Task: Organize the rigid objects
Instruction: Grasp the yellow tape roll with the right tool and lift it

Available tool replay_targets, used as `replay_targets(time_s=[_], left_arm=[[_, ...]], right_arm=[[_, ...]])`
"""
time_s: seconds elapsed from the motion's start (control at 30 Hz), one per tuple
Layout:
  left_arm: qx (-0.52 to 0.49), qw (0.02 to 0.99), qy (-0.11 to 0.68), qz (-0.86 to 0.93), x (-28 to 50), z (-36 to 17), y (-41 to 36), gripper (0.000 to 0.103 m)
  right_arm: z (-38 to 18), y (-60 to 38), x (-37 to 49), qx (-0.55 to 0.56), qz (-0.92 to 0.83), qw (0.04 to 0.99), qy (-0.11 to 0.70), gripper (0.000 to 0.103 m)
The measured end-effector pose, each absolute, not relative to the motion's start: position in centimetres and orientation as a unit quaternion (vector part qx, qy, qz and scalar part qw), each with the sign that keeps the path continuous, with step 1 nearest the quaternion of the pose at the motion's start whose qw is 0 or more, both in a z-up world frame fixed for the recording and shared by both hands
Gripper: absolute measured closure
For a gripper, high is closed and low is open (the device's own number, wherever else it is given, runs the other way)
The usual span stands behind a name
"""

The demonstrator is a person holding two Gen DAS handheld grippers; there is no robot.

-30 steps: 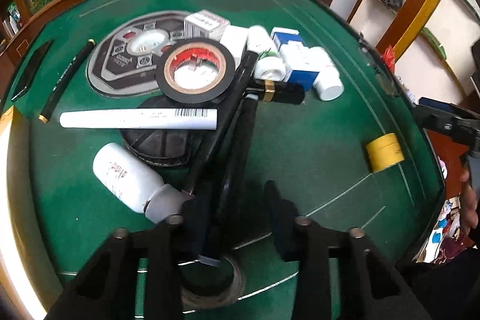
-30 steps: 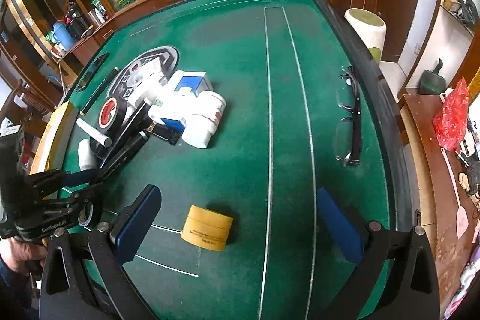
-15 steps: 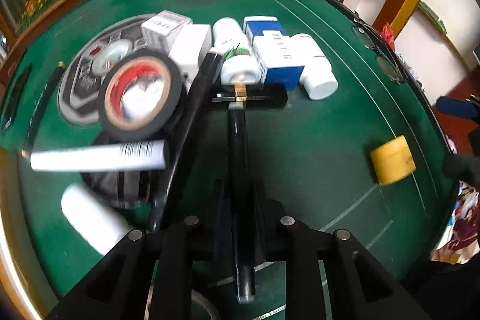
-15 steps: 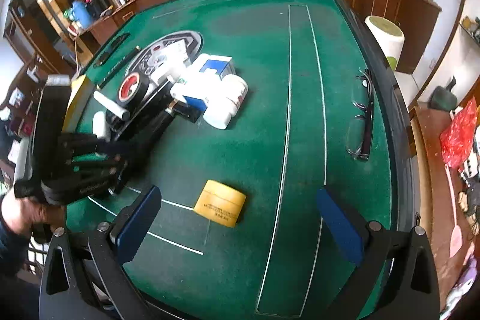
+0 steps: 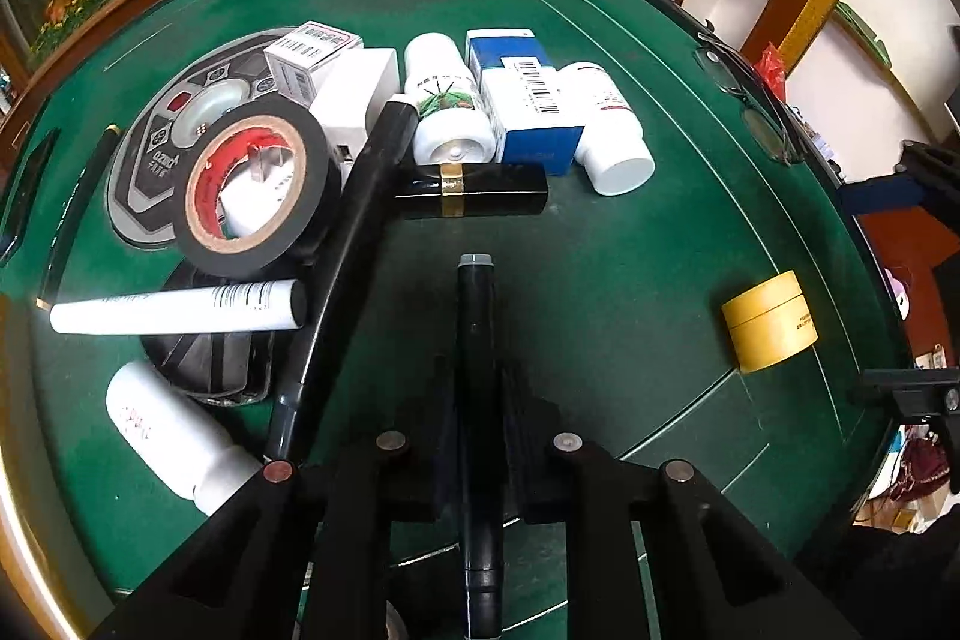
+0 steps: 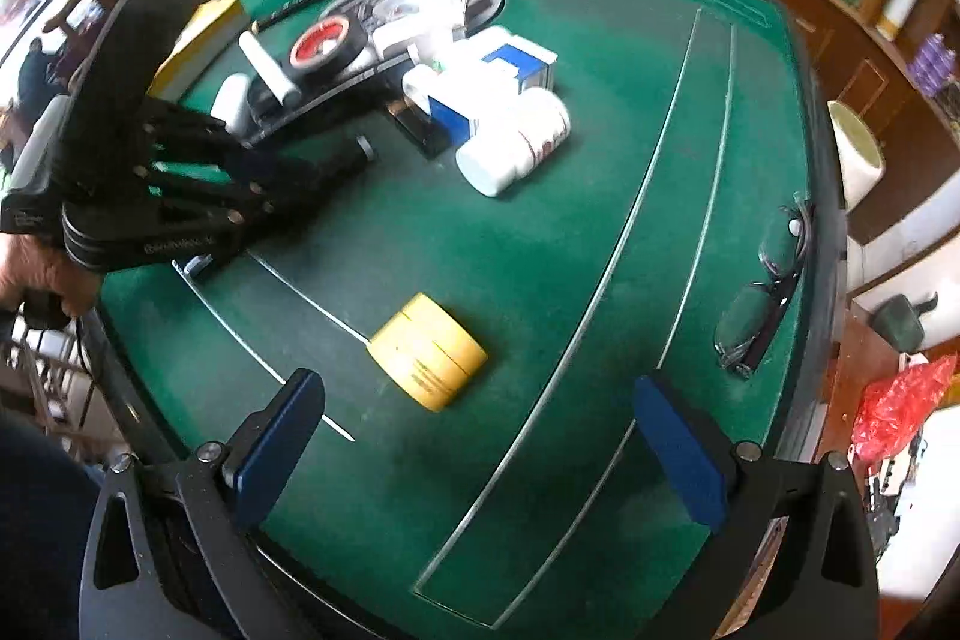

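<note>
My left gripper (image 5: 477, 400) is shut on a black marker pen (image 5: 475, 316) and holds it above the green table, its grey tip pointing at a pile of objects. The pile holds a black tape roll (image 5: 252, 190), a black tube with a gold band (image 5: 474, 190), white bottles (image 5: 450, 100), a blue-and-white box (image 5: 528, 100) and a white tube (image 5: 174, 316). In the right wrist view the left gripper (image 6: 282, 178) with the pen sits at the left. My right gripper (image 6: 474, 436) is open and empty, just in front of a yellow tape roll (image 6: 429, 349).
A long black rod (image 5: 354, 232) leans through the pile. A round grey-black mat (image 5: 180, 124) lies behind it. A white bottle (image 5: 168, 430) lies near the left edge. Glasses (image 6: 768, 286) lie by the table's right rim. The yellow roll (image 5: 768, 322) sits right of the left gripper.
My left gripper closed on the black pen and lifted it back from the pile. My right gripper swung left and lower toward the yellow tape roll.
</note>
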State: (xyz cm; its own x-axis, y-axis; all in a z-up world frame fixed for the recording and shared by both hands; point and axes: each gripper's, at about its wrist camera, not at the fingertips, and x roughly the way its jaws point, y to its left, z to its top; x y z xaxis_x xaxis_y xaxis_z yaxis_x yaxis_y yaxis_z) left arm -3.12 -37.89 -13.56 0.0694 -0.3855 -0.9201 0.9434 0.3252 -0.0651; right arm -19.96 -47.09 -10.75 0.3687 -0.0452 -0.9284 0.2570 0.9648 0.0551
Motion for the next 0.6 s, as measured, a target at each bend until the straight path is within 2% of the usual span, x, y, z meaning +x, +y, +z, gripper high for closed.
replay_targets(time_s=[0.1, 0.27, 0.53, 0.57, 0.6], left_arm=[[0.301, 0.672, 0.463, -0.493, -3.5, -13.7, -38.2, 0.089], [0.305, 0.676, 0.459, -0.49, -3.9, -13.7, -38.4, 0.089], [0.296, 0.689, 0.453, -0.483, -4.0, -13.7, -38.0, 0.088], [0.295, 0.69, 0.452, -0.481, -4.1, -13.7, -38.1, 0.088], [0.295, 0.692, 0.452, -0.48, -4.2, -13.7, -38.1, 0.088]], right_arm=[[-11.0, -47.0, -19.4, 0.088, -0.071, 0.819, 0.562, 0.001], [-11.4, -44.7, -18.2, 0.006, -0.033, 0.822, 0.569, 0.001], [-13.8, -45.0, -15.7, -0.033, 0.007, 0.797, 0.604, 0.003], [-14.2, -45.1, -15.5, -0.036, 0.008, 0.792, 0.609, 0.006], [-14.5, -45.1, -15.4, -0.032, 0.014, 0.79, 0.612, 0.017]])
